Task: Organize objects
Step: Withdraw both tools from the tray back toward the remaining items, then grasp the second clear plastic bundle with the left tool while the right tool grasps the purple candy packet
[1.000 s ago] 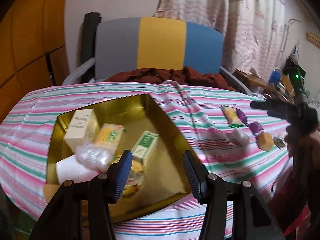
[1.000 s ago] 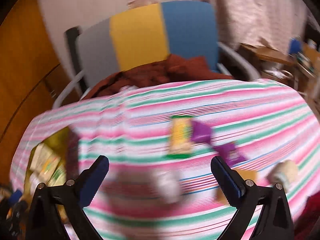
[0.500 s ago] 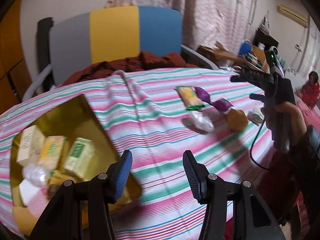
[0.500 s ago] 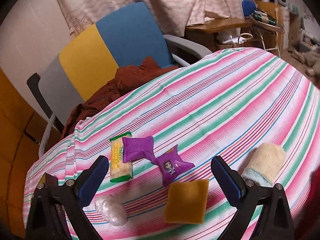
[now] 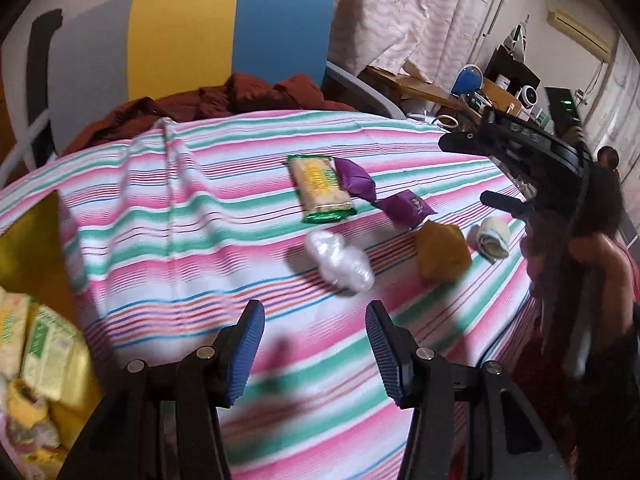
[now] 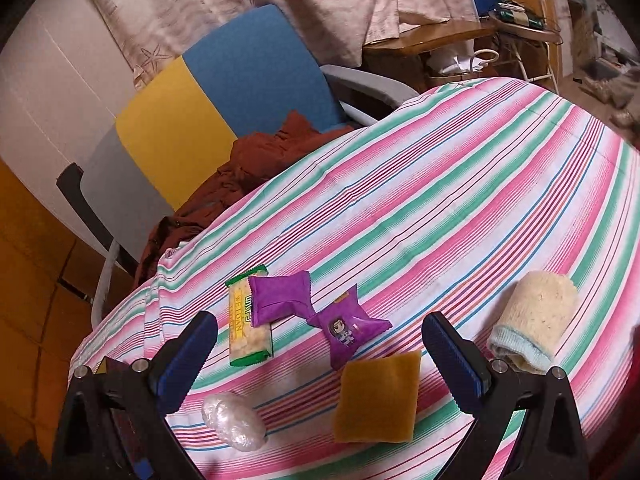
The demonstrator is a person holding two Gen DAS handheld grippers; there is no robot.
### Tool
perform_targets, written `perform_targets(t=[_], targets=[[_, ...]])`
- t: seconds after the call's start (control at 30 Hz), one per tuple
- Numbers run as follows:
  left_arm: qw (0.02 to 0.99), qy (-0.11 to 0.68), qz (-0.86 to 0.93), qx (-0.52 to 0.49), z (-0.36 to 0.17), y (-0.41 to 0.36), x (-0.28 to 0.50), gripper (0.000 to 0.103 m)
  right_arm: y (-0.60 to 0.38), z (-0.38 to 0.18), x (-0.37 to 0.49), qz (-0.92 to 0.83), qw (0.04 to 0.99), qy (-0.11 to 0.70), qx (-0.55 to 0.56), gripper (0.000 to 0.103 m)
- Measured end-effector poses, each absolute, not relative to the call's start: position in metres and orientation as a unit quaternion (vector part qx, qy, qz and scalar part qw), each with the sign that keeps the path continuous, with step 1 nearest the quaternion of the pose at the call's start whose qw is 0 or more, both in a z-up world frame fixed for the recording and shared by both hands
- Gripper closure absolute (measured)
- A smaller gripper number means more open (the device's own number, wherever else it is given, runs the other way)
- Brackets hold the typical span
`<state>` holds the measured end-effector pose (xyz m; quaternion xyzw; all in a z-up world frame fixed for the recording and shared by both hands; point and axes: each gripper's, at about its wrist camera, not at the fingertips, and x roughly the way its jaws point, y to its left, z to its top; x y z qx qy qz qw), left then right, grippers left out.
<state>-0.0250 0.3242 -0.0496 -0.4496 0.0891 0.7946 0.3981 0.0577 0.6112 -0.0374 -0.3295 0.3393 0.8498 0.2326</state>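
Both grippers hang over the striped table (image 6: 460, 184) with jaws spread wide and nothing between them.

From the right wrist view, the right gripper (image 6: 320, 354) frames a loose cluster of things lying on the cloth. The yellow sponge (image 6: 376, 398) sits between the fingers, slightly nearer the right one. The purple packet (image 6: 350, 330) lies just beyond it, touching a second purple packet (image 6: 280, 300) that overlaps the green cracker pack (image 6: 246, 328). The clear wrapped ball (image 6: 234, 420) rests near the left finger — close to it but apart. The rolled towel (image 6: 534, 320) lies outside the right finger.

In the left wrist view, the left gripper (image 5: 314, 350) is over bare cloth, short of the same cluster: the ball (image 5: 340, 262) is nearest, just ahead of the fingers, with the sponge (image 5: 440, 254) and towel (image 5: 494, 236) further right and the cracker pack (image 5: 320, 186) beyond. At the far left edge a gold tray (image 5: 28, 240) holds several yellow-green packs (image 5: 48, 356). The right gripper (image 5: 504, 172), held in a hand (image 5: 600, 264), stands at the right — above the towel's side of the table.
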Motion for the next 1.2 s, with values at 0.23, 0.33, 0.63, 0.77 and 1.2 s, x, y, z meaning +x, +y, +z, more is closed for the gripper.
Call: perform_targets(t=[0.23,0.33,0.63,0.77,1.2], targets=[[0.407,0.07,0.774,-0.481,-0.067,0.371,-0.045,0.05,0.61,-0.038,0.054,0.851,0.222,0.34,-0.332,0.0],[0.396,0.073,0.772,-0.492,-0.08,0.387,-0.054,0.05,0.609,-0.04,0.052,0.851,0.218,0.34,-0.336,0.0],[0.404,0.091,0.776,-0.475,-0.11,0.396,-0.061,0.062,0.604,-0.045,0.042,0.853,0.21,0.318,-0.358,0.0],[0.408,0.087,0.786,-0.456,-0.111,0.381,-0.055,0.064,0.598,-0.046,0.038,0.855,0.208,0.298,-0.369,0.0],[0.423,0.046,0.788,-0.445,-0.118,0.361,-0.06,0.063,0.58,-0.048,-0.003,0.856,0.158,0.265,-0.414,0.0]])
